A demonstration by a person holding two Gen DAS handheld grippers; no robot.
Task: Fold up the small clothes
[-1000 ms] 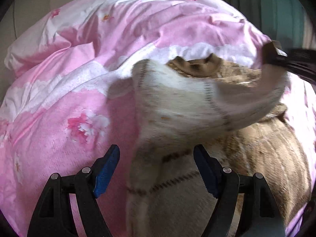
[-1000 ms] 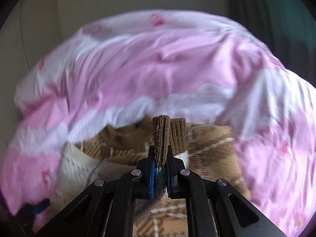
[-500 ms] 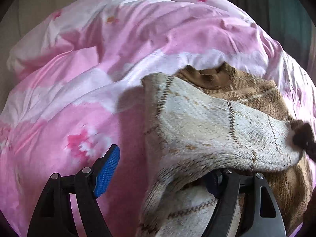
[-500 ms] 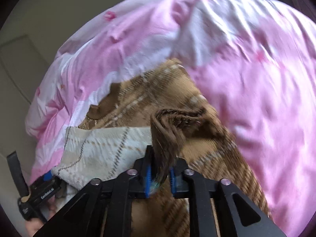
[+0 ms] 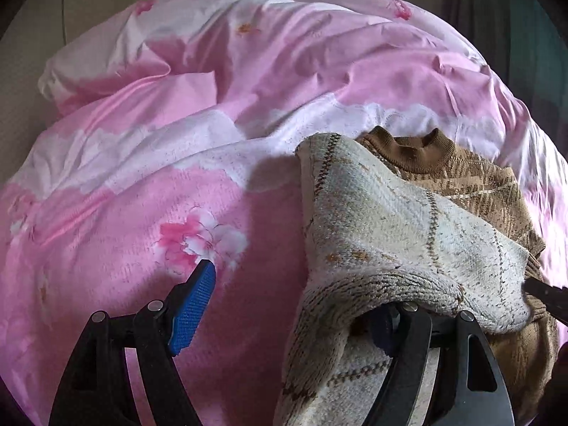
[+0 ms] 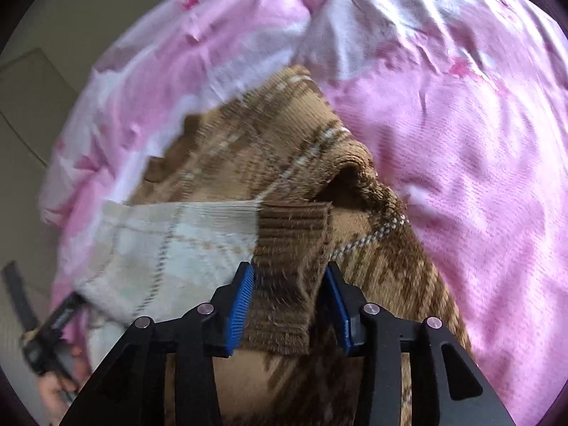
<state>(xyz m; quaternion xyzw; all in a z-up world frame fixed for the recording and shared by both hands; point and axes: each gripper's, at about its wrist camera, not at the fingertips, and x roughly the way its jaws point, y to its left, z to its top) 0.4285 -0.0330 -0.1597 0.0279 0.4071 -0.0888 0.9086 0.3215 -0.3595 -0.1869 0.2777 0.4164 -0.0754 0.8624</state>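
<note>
Knitwear under inspection: a small brown-and-cream check sweater (image 5: 408,234) lying on a bed covered by a pink floral duvet (image 5: 177,177), neck band toward the far side. One cream sleeve (image 6: 170,245) is laid across the brown body, its brown ribbed cuff (image 6: 289,248) ending over the chest.

Right gripper (image 6: 289,294): jaws opening, blue pads standing just clear of the cuff that lies between them; judged to be a release, not a grip.

Left gripper (image 5: 294,305): jaws wide apart, nothing pinched. One finger (image 5: 193,305) hangs over bare duvet; the other is hidden beneath a draped fold of the sleeve.

Handling assessment: thick, soft, light knit; limp, stretches when pulled, sags from any single point. Not slippery, not fragile, though loops may snag on the pads. Best hold is judged to be the ribbed edges: cuff, hem or neck band, or a doubled fold, with both grippers sharing the span.
</note>
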